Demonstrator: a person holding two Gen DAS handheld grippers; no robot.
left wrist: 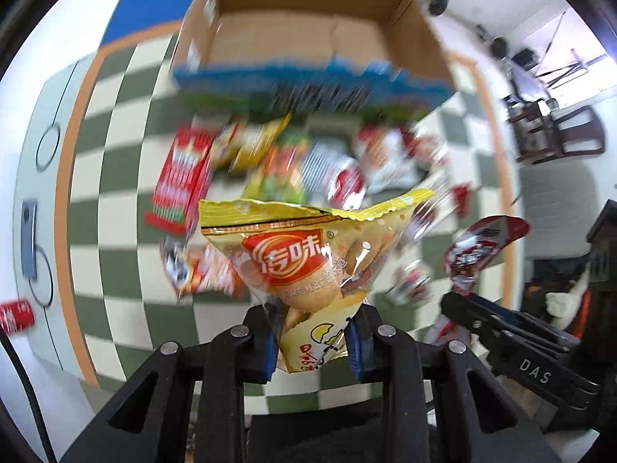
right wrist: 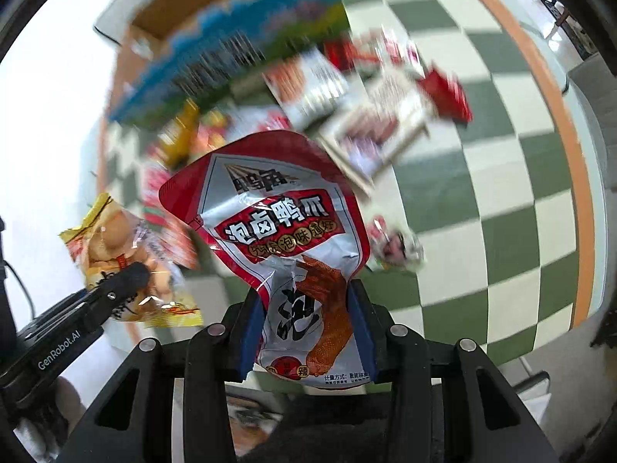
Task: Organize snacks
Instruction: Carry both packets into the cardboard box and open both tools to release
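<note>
A yellow cracker bag (left wrist: 304, 266) hangs clear above the desk, pinched at its lower end between the blue pads of the left tongs (left wrist: 312, 341), which are clamped on it. To its right a red-and-silver duck-feet pouch (right wrist: 277, 239) is likewise lifted — the right tongs (right wrist: 306, 333) grip its bottom edge. Below both lies a blurred heap of snack packets (left wrist: 308, 169) on the green-and-cream checked cloth (right wrist: 482, 177) with an orange border. At the far side of the heap stands an open cardboard box (left wrist: 308, 38) — its inside looks bare. A red can (left wrist: 15, 314) sits at the desk's left edge.
</note>
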